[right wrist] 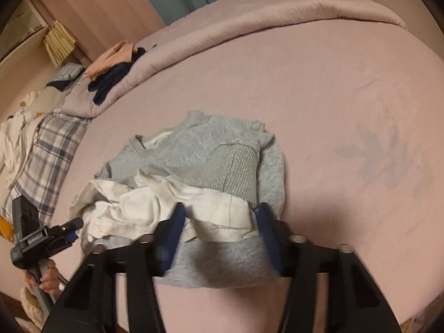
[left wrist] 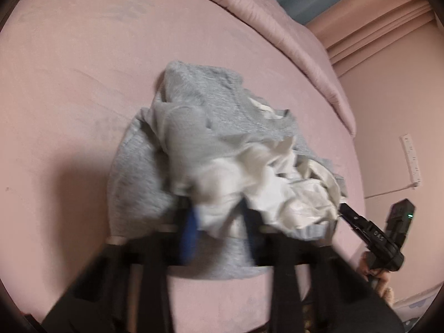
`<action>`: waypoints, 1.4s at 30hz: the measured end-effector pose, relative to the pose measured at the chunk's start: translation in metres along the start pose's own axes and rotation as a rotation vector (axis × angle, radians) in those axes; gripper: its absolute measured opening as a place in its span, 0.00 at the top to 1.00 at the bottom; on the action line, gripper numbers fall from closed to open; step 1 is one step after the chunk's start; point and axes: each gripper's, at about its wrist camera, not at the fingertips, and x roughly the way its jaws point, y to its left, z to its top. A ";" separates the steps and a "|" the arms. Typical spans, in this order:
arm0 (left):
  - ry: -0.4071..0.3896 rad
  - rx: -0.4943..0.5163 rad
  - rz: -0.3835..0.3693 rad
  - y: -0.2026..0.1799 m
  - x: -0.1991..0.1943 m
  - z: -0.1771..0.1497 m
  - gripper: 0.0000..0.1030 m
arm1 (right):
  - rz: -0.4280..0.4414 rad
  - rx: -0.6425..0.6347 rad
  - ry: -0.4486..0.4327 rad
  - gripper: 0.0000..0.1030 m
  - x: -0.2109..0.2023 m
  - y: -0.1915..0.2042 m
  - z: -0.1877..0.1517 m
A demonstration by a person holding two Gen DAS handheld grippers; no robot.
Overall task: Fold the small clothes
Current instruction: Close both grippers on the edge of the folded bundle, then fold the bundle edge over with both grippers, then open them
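Note:
A small grey top with white lining lies crumpled on the pink bed. In the left wrist view my left gripper is blurred at the garment's near edge, with white and grey cloth bunched between its blue pads. Seen from the right wrist view, the left gripper looks narrow at the cloth's left edge. My right gripper has its jaws partly apart, and the white hem fills the gap. The left wrist view shows the right gripper tip at the cloth's right edge.
A rolled pink duvet runs along the bed's far side. Peach and dark clothes and a plaid cloth lie at the far left. A hand holds the left gripper's handle. The bed's near edge is just below the garment.

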 end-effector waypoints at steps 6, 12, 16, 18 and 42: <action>-0.094 -0.010 -0.011 -0.002 -0.018 0.020 0.90 | -0.002 -0.063 -0.070 0.93 -0.013 0.014 0.012; -0.177 0.002 -0.012 -0.013 -0.027 0.058 0.93 | 0.032 -0.069 -0.124 0.94 -0.017 0.024 0.045; -0.173 -0.020 -0.006 -0.011 -0.015 0.085 0.93 | 0.061 -0.026 -0.111 0.94 -0.002 0.027 0.071; -0.173 -0.029 0.006 -0.008 -0.005 0.096 0.93 | 0.048 -0.014 -0.097 0.94 0.011 0.028 0.081; -0.121 -0.070 0.087 0.008 0.022 0.114 0.32 | -0.073 0.046 0.019 0.76 0.076 0.014 0.098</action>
